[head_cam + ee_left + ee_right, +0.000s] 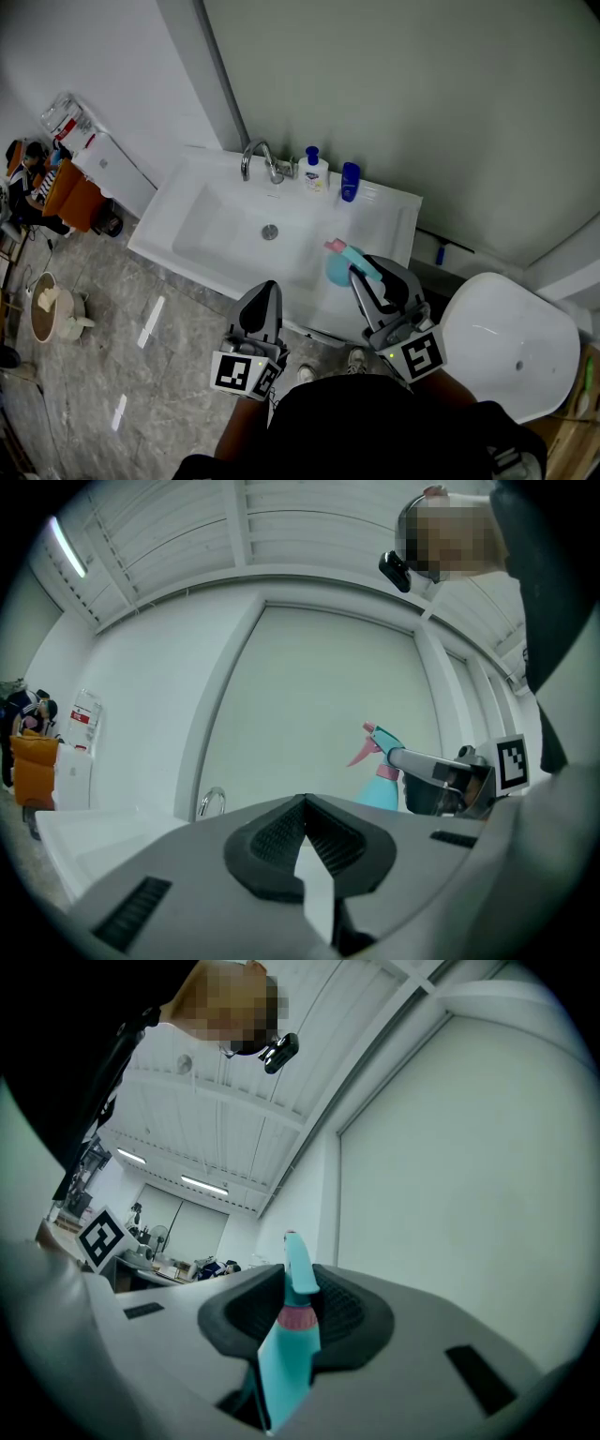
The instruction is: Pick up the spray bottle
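The spray bottle [339,265] is teal with a pink trigger and collar. It hangs over the front right part of the white sink [211,202]. My right gripper [367,274] is shut on its neck. In the right gripper view the bottle [289,1354] stands between the two dark pads [342,1312], nozzle up. My left gripper [264,292] hovers at the sink's front edge, shut, with nothing in it. In the left gripper view its pads [272,834] meet, and the bottle [380,772] shows off to the right.
A chrome faucet [258,157], a white soap pump bottle [314,172] and a small blue bottle [350,181] line the sink's back ledge. A white round-backed chair [506,342] stands at the right. A person sits by an orange seat [70,197] at the far left.
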The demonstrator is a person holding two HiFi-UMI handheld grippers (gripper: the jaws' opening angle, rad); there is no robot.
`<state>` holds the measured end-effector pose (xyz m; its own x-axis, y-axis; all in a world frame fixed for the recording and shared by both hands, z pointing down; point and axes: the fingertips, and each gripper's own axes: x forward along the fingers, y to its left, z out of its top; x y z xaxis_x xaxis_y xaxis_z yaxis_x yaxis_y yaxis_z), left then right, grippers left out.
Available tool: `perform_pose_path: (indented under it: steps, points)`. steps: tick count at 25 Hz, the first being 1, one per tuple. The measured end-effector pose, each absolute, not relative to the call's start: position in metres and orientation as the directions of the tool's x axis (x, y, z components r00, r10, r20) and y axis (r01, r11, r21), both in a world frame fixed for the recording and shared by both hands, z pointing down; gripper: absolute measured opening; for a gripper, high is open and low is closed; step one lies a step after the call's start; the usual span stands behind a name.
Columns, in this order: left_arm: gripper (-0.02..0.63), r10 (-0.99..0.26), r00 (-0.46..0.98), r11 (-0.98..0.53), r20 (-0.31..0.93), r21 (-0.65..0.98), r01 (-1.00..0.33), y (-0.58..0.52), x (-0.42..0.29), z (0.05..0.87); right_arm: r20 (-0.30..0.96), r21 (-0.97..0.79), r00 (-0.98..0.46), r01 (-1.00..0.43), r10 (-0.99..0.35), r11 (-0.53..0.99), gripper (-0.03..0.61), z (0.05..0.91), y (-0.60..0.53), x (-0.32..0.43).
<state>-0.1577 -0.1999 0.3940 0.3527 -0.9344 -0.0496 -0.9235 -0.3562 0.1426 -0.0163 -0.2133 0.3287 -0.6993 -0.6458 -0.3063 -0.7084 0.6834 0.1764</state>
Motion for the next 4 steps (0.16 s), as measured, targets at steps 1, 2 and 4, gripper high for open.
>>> perform_pose_path:
  steps: [1, 2, 4]
  points:
    - [-0.008, -0.934, 0.354, -0.357, -0.048, 0.143, -0.923, -0.1999, -0.1573, 0.3950, -0.301, 0.171, -0.698, -0.710, -0.650, 0.683, 0.089, 0.3308, -0.2137, -0.0160]
    - [-0.008, -0.934, 0.355, -0.358, -0.047, 0.144, -0.923, -0.1999, -0.1568, 0.3959, -0.295, 0.158, -0.696, -0.711, -0.655, 0.685, 0.089, 0.3327, -0.2140, -0.0159]
    - [-0.008, -0.933, 0.357, -0.359, -0.044, 0.145, -0.922, -0.1998, -0.1559, 0.3976, -0.281, 0.129, -0.693, -0.713, -0.664, 0.689, 0.089, 0.3362, -0.2147, -0.0163]
